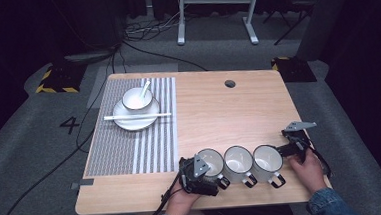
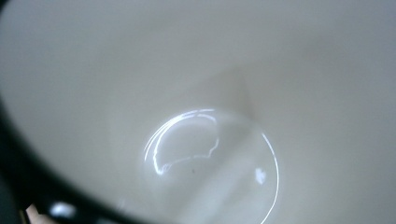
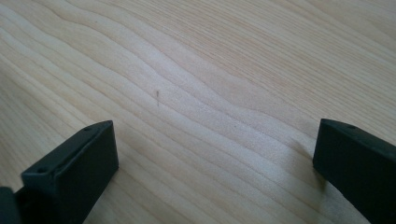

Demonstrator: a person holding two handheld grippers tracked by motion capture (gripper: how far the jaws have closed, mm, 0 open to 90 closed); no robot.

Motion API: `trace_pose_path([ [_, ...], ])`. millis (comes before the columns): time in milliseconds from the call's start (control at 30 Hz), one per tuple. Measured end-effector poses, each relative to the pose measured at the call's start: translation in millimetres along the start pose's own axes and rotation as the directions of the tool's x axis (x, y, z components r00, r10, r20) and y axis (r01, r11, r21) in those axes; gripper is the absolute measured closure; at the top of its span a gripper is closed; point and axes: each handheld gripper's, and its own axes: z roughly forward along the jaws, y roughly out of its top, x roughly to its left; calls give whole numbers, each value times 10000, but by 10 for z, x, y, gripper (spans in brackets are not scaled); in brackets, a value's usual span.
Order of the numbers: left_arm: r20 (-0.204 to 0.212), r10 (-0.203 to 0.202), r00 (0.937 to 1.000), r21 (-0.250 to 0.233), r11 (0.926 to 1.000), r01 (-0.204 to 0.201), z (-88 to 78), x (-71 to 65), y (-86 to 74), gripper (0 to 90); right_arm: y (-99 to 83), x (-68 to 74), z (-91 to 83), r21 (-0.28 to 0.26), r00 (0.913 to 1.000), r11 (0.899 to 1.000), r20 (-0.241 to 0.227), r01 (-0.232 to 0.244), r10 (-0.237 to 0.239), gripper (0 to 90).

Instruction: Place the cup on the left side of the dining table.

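The left mug (image 1: 211,162) stands upright in the lower middle of the high view, mouth up, handle toward the lower edge. My left claw (image 1: 198,174) touches its left rim; I cannot tell how its jaws stand. Two more mugs (image 1: 238,159) continue the row rightward. My right claw (image 3: 215,163) is spread over bare table (image 1: 219,111). A bowl (image 1: 137,98) sits upper left.

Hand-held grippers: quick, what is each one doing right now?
Left hand-held gripper: at the leftmost white enamel mug, grip cannot be told.
Right hand-held gripper: open, empty, over the wooden table.
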Motion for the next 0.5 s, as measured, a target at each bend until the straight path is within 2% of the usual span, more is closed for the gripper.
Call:
trace_pose_path([
  [33, 197, -111, 9997, -28, 9999, 112, 1, 10, -2, 10, 0, 0, 0, 1, 10000, 10000, -1, -3, 3, 2],
  [167, 408, -116, 9991, 51, 9999, 114, 4, 34, 3, 13, 0, 0, 0, 0, 10000, 10000, 3, 0, 0, 2],
  [500, 298, -216, 9993, 176, 9996, 211, 31, 16, 12, 25, -1, 1, 0, -2, 10000, 10000, 10, -9, 9, 2],
])
